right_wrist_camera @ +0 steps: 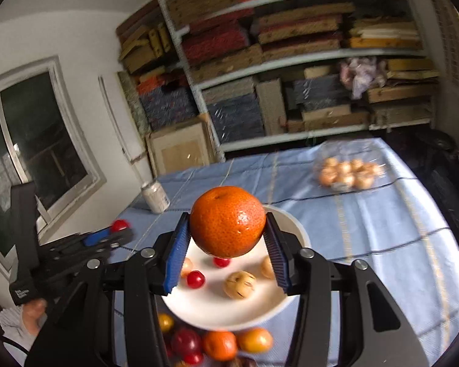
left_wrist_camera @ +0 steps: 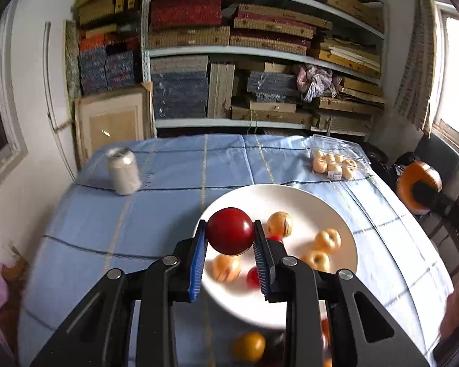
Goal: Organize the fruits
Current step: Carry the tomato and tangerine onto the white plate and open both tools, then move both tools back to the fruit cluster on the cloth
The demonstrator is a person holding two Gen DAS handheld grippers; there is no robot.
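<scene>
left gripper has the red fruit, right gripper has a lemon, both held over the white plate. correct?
One thing is off. The right gripper is shut on an orange, not a lemon; the right wrist view shows its deep orange, pitted peel. The rest holds: the left gripper is shut on the red fruit, and both are held over the white plate.

Soft daylight from a blown-out window point(left_wrist_camera: 457, 70) at right, motion-blurred background, heavy fisheye bending, dark corners.

Pale can point(left_wrist_camera: 124, 171) upright on blue checked tablecloth point(left_wrist_camera: 174, 165); behind, shelves point(left_wrist_camera: 260, 52) crammed with stacked boxes.
</scene>
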